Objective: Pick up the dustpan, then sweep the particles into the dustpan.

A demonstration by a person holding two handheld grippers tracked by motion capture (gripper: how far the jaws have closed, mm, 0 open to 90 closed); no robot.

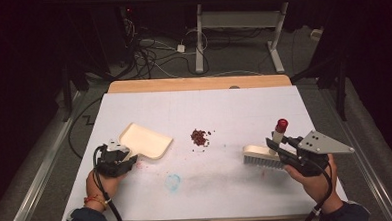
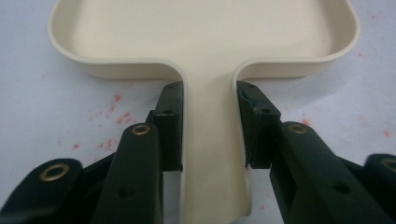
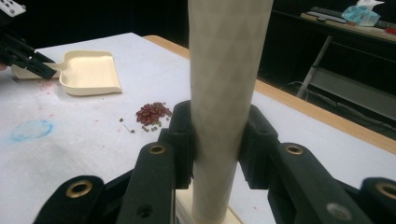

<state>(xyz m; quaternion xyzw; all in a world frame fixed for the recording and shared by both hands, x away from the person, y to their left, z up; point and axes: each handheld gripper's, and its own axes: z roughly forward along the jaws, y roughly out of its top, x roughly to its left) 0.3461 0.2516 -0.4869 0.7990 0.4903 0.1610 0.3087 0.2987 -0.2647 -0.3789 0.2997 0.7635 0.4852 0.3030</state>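
The left gripper (image 1: 120, 155) holds the dustpan (image 1: 146, 140) by its handle, flat on the counter (image 1: 227, 184). The beans (image 1: 199, 136) lie in a small pile between pan and brush. The right gripper (image 1: 280, 148) is closed tight on the brush (image 1: 261, 154) handle. I think sweeping comes next: keep the pan's edge down and push the beans slowly.

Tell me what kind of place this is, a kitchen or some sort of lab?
Probably a lab or recording studio, not a kitchen. The white-covered table stands among black curtains, a tangle of cables lies on the floor behind it, and a person holds a gripper in each hand, one on a dustpan, one on a brush.
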